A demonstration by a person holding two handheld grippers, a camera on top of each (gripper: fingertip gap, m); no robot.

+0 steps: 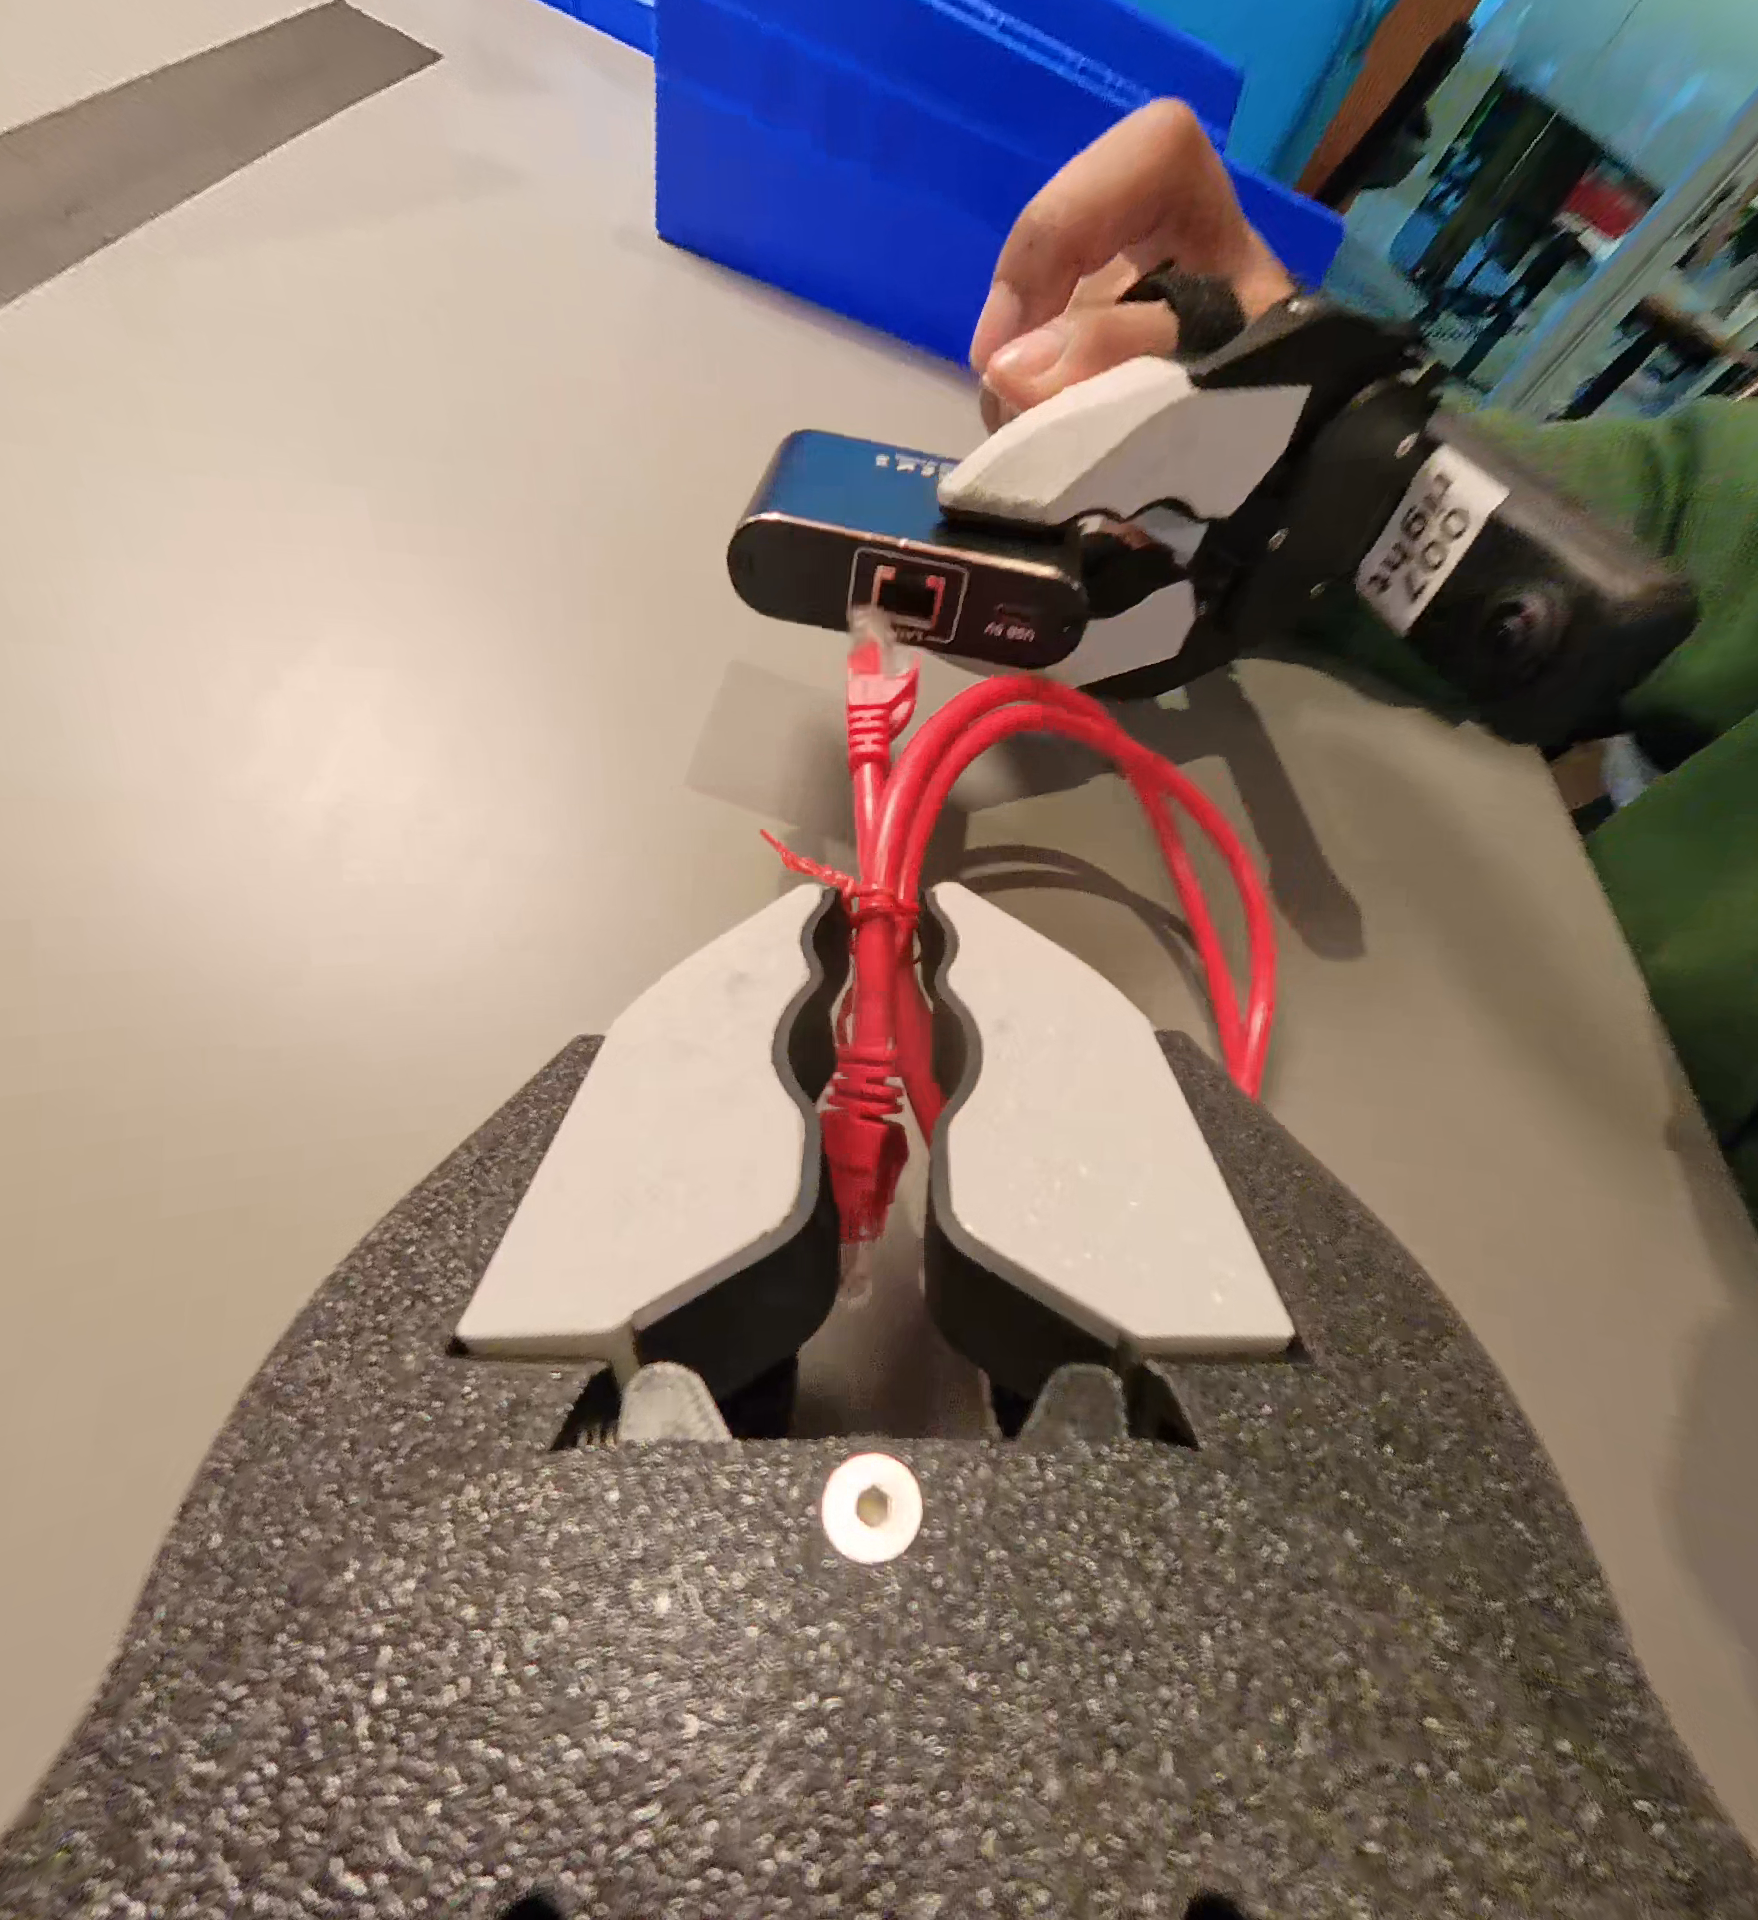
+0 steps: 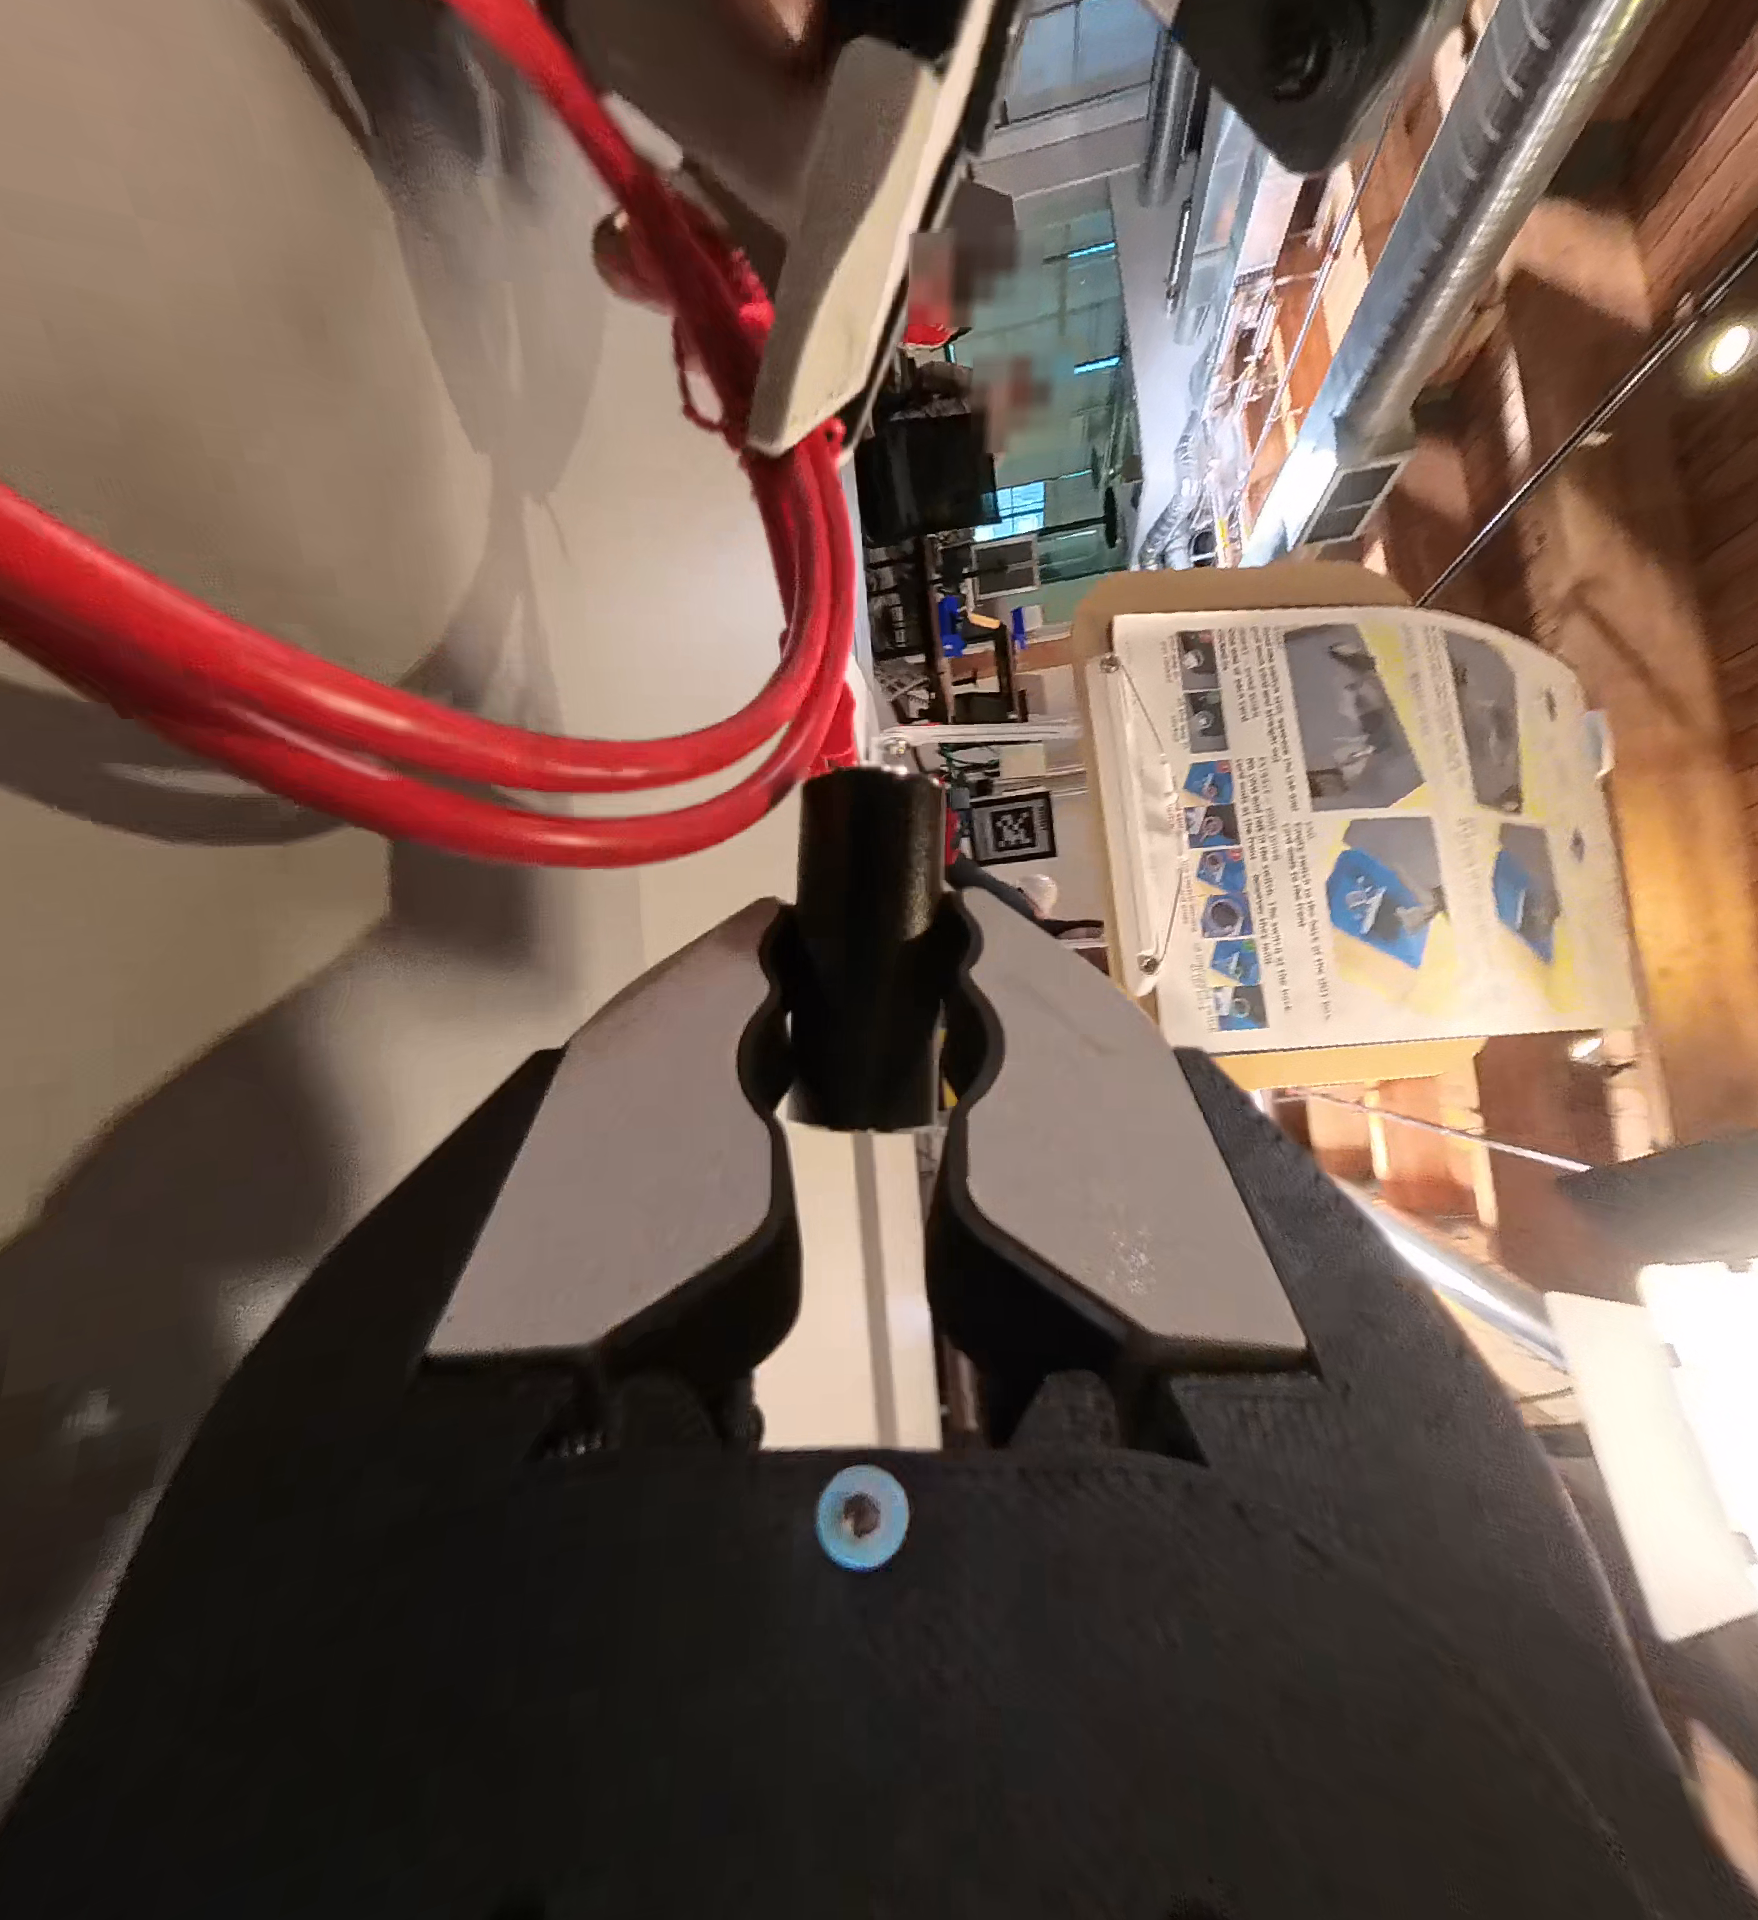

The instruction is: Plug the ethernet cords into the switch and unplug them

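Fingers of the left gripper (image 1: 880, 914) pinch the tied red ethernet cord (image 1: 880, 831), its clear plug at the port of the black switch (image 1: 896, 561) (held above the table (image 1: 335, 727)) clamped by the right gripper (image 2: 867, 935)

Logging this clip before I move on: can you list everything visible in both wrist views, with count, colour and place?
Ethernet cord: one, red, bundled with a tie, loops hanging past the fingers; its front plug sits at the switch's port, seating unclear.
Switch: one, dark, small, held above the table.
Table: one, beige, beneath everything.
Bin: one, blue, at the table's far side.
Instruction sheet: one, white and yellow, on a brown board, right wrist view.
Left gripper: grey fingers, clamped on the cord bundle.
Right gripper: grey fingers, clamped on the switch.
Hand: one, on the right gripper.
Sleeve: green, at right.
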